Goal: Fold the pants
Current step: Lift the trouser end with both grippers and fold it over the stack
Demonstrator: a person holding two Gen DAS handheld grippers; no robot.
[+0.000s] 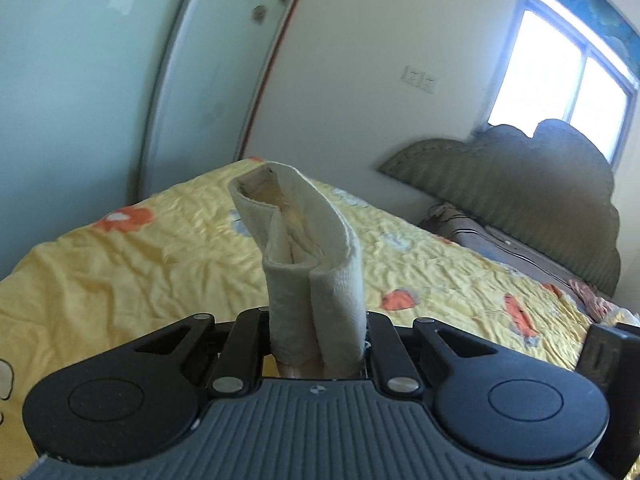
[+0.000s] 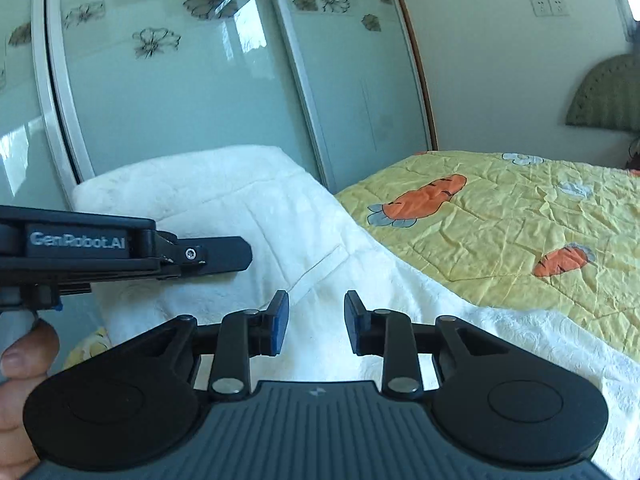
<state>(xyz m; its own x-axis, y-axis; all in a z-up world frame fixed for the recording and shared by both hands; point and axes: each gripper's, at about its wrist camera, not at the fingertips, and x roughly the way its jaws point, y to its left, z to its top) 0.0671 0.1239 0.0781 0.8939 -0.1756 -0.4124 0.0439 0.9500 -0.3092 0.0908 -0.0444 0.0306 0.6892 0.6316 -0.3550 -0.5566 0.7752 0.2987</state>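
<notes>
We have the left gripper [image 1: 318,340] clamped on a bunched fold of the pants [image 1: 304,248], cream cloth that stands up between its jaws and loops over above the quilt [image 1: 120,276]. The right gripper [image 2: 316,322] is spread wide with nothing between its blue pads [image 2: 280,322]; white cloth lies under and ahead of it.

What could go wrong, as we judge it: the left grip holds several layers pinched together, so a pull may drag only the outer layer and let the inner ones slip, spoiling the fold line. If the right gripper closes where it now hangs, it may catch a single ply or a loose wrinkle and not a proper edge. The left tool's body sits close beside the right gripper, so a careless swing could knock the two together.

The left view shows the pinch itself, the stitched hem at the top of the loop, and the headboard [image 1: 520,184] under the window; it shows little of the rest of the garment. The right view gives the spread of the pants [image 2: 240,200], draped off the quilt [image 2: 500,220] toward the wardrobe [image 2: 180,80], plus the left tool's side and a thumb [image 2: 24,352] on its handle. Whether that bright cloth is all one garment we cannot quite tell, since glare washes it out
</notes>
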